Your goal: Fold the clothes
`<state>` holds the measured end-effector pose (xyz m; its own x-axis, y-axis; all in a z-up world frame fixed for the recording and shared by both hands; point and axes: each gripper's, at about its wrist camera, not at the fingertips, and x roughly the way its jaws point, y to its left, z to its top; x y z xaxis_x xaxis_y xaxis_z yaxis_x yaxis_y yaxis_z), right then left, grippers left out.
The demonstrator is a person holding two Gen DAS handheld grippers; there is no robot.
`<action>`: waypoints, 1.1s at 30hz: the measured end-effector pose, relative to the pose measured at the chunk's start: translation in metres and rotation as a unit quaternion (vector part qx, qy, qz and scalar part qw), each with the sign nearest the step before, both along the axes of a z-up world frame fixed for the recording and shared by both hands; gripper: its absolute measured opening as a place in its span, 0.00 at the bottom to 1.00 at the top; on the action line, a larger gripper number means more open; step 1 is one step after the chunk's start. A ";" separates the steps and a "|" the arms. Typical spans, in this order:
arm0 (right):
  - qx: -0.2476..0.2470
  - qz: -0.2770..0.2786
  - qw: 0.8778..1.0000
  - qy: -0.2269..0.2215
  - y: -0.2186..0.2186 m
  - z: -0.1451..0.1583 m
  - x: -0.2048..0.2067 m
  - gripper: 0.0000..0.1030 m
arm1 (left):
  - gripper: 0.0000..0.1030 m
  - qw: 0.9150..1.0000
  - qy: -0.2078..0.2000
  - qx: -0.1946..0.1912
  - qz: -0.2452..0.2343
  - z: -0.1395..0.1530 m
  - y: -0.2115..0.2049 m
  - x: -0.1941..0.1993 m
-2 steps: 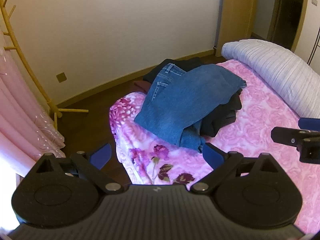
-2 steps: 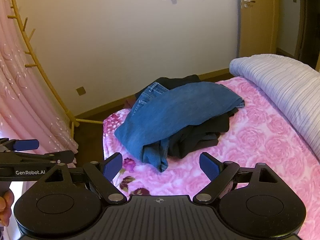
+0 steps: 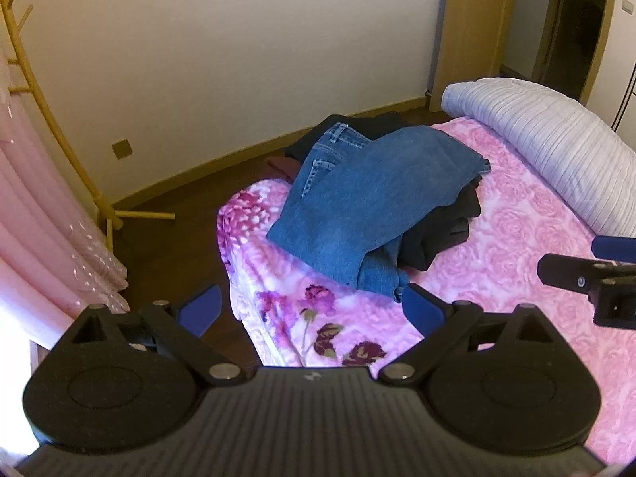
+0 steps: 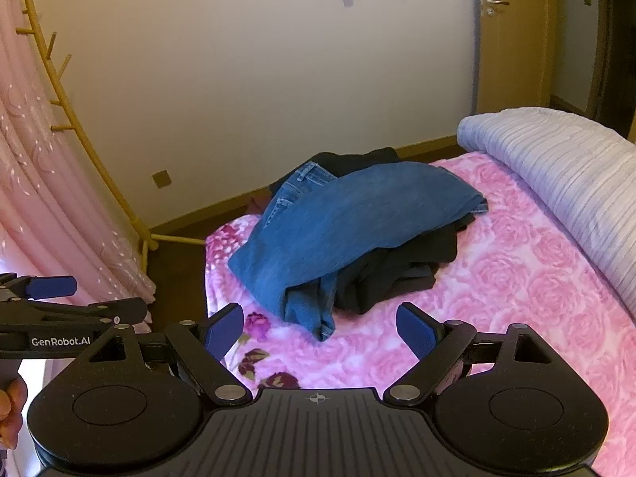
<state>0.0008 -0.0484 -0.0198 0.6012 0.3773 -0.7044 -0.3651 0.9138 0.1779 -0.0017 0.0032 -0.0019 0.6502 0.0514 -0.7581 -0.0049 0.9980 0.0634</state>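
At the far left of both views we see a pink curtain (image 4: 47,183), and just right of it a yellow coat rack (image 4: 95,159) curving up the frame, its foot on the dark floor (image 3: 167,250). Behind them runs a pale wall (image 4: 258,91).

Low in the left-wrist view sits our left tool (image 3: 312,310), its blue pads spread wide with nothing between them. It hangs over the near corner of the bed (image 3: 516,278), clear of the cloth. In the right-wrist view this same tool enters from the lower left edge, with a bit of hand (image 4: 10,405) below it.

At centre frame in both views lie the jeans (image 3: 369,198), folded over on themselves, waistband toward the wall, one crumpled end hanging toward us. They rest on top of a heap of dark clothes (image 4: 397,274), which lies on the pink rose-patterned bedspread near the bed's left end. A dark red piece (image 3: 282,165) peeks out by the wall side of the heap; we cannot tell what it is.

Our right tool (image 4: 320,332), low in the right-wrist view, is likewise wide open and holds nothing, just short of the jeans' near end.

Upper right, a rolled grey quilt (image 4: 556,167) lies along the bed's edge, and beyond it stands a wooden door (image 4: 512,39).
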 end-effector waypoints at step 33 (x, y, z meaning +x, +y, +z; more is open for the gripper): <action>-0.018 0.004 1.000 -0.007 0.005 -0.020 -0.009 0.84 | 0.93 1.000 0.023 -0.016 -0.003 -0.007 -0.008 0.004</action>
